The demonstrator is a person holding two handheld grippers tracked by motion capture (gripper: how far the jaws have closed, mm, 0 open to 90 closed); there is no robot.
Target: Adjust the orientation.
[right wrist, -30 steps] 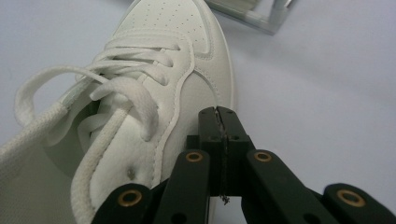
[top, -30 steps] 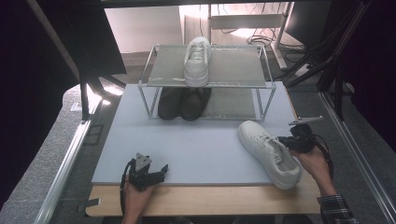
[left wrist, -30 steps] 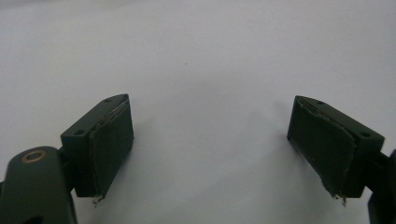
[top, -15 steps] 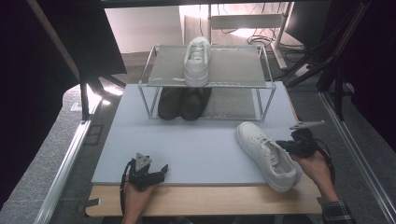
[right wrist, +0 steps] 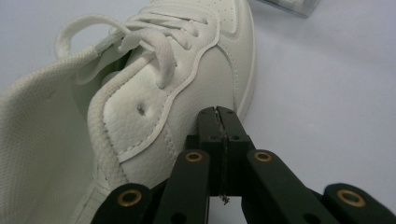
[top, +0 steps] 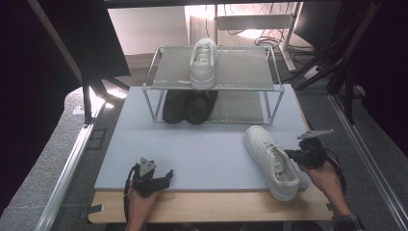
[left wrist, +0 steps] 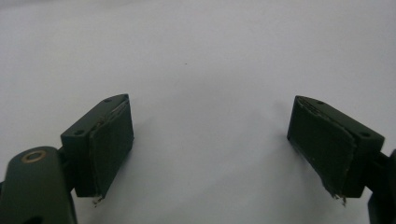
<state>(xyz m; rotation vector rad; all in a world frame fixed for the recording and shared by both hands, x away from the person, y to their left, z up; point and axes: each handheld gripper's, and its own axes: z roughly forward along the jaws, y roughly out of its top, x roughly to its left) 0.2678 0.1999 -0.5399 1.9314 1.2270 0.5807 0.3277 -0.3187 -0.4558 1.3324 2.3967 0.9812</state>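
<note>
Right now the right gripper point(top: 294, 154) touches the side of a white shoe point(top: 272, 161) at the tabletop's point(top: 207, 154) near right.
Its fingers point(right wrist: 219, 122) are pressed together with nothing between them, tips against the shoe's leather side, below the laces. The shoe lies on the grey mat, toe pointing far and left, heel at the near edge. At near left, the left gripper point(top: 163, 177) rests on the mat, fingers point(left wrist: 109, 144) wide apart and holding nothing. Farther off, a rack point(top: 250, 70) carries another white shoe point(top: 203, 62) on top and dark shoes point(top: 188, 106) underneath.
</note>
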